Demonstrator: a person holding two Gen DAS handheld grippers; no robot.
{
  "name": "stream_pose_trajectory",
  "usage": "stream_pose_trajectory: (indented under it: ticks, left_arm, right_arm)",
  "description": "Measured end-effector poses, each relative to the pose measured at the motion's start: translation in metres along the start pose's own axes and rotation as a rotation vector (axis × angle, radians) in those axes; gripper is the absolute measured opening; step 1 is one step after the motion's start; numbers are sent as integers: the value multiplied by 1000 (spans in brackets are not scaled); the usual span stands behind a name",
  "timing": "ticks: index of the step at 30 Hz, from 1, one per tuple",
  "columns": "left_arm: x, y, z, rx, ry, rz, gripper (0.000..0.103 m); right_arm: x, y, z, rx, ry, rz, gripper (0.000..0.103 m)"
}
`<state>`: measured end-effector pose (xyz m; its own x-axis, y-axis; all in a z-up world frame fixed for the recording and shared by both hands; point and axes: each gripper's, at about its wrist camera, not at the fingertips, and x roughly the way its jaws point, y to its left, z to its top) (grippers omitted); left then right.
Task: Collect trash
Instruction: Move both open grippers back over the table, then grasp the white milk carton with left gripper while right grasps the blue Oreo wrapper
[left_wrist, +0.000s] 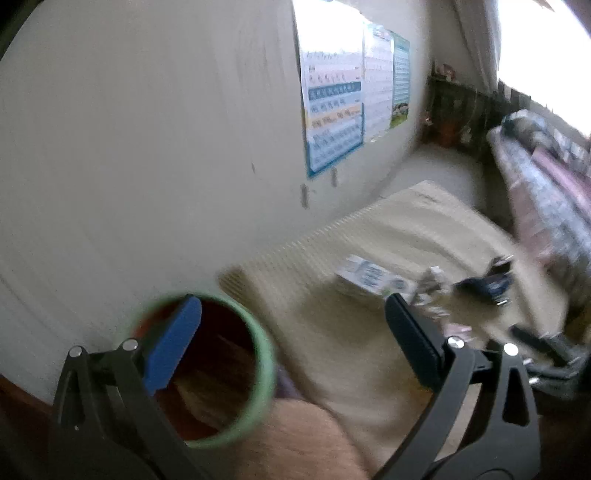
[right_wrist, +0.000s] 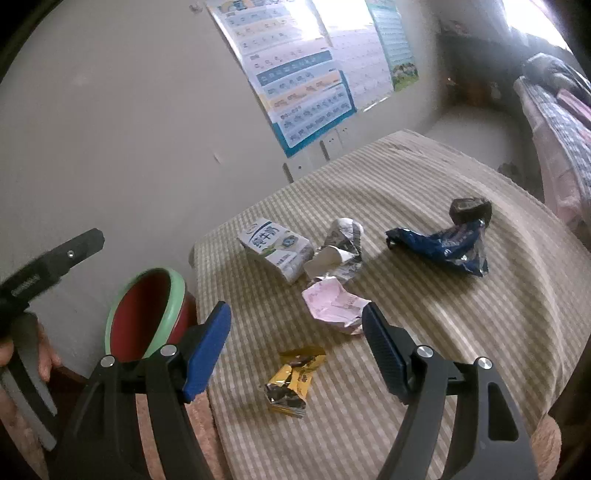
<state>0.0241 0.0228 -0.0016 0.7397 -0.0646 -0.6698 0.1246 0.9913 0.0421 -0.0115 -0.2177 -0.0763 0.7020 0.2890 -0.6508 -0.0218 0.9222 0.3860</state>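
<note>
Trash lies on a striped cloth (right_wrist: 424, 295): a milk carton (right_wrist: 275, 247), a crumpled paper cup (right_wrist: 341, 247), a pink wrapper (right_wrist: 334, 304), a yellow wrapper (right_wrist: 291, 380), a blue wrapper (right_wrist: 443, 247) and a dark lump (right_wrist: 471, 208). A red bin with a green rim (right_wrist: 142, 317) stands left of the cloth, by the wall. My right gripper (right_wrist: 297, 332) is open and empty, above the yellow wrapper. My left gripper (left_wrist: 291, 328) is open and empty beside the bin (left_wrist: 207, 369); this view is blurred. The carton (left_wrist: 369, 277) and blue wrapper (left_wrist: 487, 284) show there.
A white wall (right_wrist: 129, 129) with posters (right_wrist: 306, 85) runs along the left of the cloth. A bed with patterned bedding (right_wrist: 561, 122) lies at the far right. The left gripper's body (right_wrist: 44, 266) and a hand show at the right wrist view's left edge.
</note>
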Motion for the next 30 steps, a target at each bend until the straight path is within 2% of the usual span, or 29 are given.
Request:
stream_pose_trajectory:
  ticks: [2,3,6,8,13,16,17,18,19,22,23,26,27,30]
  left_arm:
    - [4,3,-1,-69,18,-29,97]
    - [5,2,-2,-89,13,-15,97]
    - [14,-5,-4,-63,17,9,97]
    - [19,-10,-7,-56,27,-5,97]
    - [20,-14,-24,-112,-17,1,97]
    - [24,-21,-30,-93,-8,-16,97]
    - [24,-23,-31,-81,-6,-19,97]
    - [26,-27,-32,-61,-4,-23,97]
    - [26,-30,-33,-48,0,-27,97]
    - [30,-41,-37,2,20,-36,97]
    - [30,-44,-38,16,19,-33,97]
    - [30,-47,-40,36,24,-25,97]
    - [30,-47,-40,35,25,-23,97]
    - [32,-44,-41,17,34,-23,97]
  right_arm:
    - [1,-4,0,10,2,-1,71]
    - [2,-6,-1,14,4,-3,71]
    - [4,-12,-2,27,10,-12,71]
    - [6,-21,0,44,9,-23,71]
    - [5,-56,9,126,7,-107,71]
    - [-3,-74,25,128,-2,-163,71]
    - [-8,-80,34,144,-11,-157,71]
    - [-14,-85,44,163,-27,-136,72]
    - [-19,-88,52,171,-51,-128,79]
    - [-36,-86,75,131,-140,-166,94]
    - [-37,-86,80,105,-148,-178,95]
    - [-26,-98,85,102,-125,-211,95]
    - [-16,-110,83,144,-95,-233,95]
    - [9,-141,73,296,-30,-223,95]
